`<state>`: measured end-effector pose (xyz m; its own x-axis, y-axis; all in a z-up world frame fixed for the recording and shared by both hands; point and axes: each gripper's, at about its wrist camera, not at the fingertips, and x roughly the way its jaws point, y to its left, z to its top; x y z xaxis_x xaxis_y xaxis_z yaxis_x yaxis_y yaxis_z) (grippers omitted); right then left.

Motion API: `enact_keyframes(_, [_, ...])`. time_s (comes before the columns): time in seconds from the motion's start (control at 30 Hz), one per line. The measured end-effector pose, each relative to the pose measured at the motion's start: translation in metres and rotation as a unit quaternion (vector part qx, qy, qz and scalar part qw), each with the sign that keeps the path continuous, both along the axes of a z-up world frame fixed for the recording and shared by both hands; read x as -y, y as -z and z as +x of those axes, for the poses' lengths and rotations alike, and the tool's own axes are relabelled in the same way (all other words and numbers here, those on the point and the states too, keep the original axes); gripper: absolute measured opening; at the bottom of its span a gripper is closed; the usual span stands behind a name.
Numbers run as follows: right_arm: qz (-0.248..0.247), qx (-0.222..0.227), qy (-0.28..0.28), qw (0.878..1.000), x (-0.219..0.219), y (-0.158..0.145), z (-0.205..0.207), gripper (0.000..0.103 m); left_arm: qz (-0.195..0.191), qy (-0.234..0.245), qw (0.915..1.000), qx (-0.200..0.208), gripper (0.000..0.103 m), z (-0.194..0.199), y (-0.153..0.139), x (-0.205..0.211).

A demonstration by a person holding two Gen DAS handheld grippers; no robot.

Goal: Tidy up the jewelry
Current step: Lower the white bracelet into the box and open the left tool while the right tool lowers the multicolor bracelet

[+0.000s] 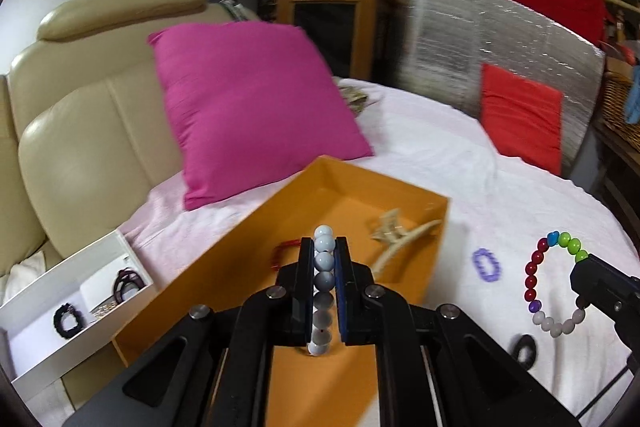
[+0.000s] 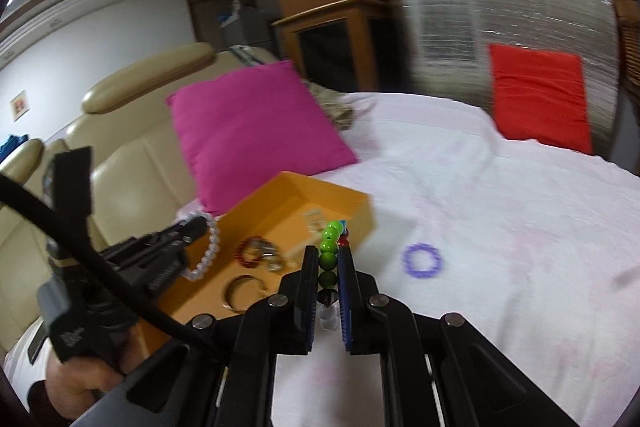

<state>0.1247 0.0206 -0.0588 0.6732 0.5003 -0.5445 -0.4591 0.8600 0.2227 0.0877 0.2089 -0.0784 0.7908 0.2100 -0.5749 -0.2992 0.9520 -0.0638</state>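
My left gripper (image 1: 324,243) is shut on a white bead bracelet (image 1: 323,263), held edge-on above the open orange box (image 1: 384,183). In the right wrist view the same gripper (image 2: 200,223) hangs the white bracelet (image 2: 210,253) over the orange box's (image 2: 288,189) left side. My right gripper (image 2: 328,251) is shut on a multicoloured bead bracelet (image 2: 329,247), in the air beside the box's near right corner. The left wrist view shows that gripper (image 1: 582,267) with the coloured bracelet (image 1: 534,275) dangling from it. A purple ring bracelet (image 2: 423,259) lies on the white cloth.
Inside the box lie a red bracelet (image 2: 252,251), a gold bangle (image 2: 240,293) and a beige hair clip (image 1: 386,231). A white compartment tray (image 1: 68,279) holds dark bracelets at the left. A black hair tie (image 1: 524,349) lies on the cloth. A pink cushion (image 1: 248,107) stands behind the box.
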Motion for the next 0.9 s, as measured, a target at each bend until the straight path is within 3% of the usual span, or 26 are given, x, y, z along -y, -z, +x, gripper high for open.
enact_keyframes(0.33, [0.01, -0.034, -0.058, 0.998, -0.068, 0.017, 0.005, 0.01, -0.003, -0.046, 0.9984, -0.033, 0.009, 0.002, 0.015, -0.038])
enact_keyframes(0.9, [0.025, -0.101, -0.089, 0.991, -0.097, 0.062, 0.013, 0.01, -0.029, -0.08, 0.9912, -0.101, 0.009, 0.019, 0.047, -0.07])
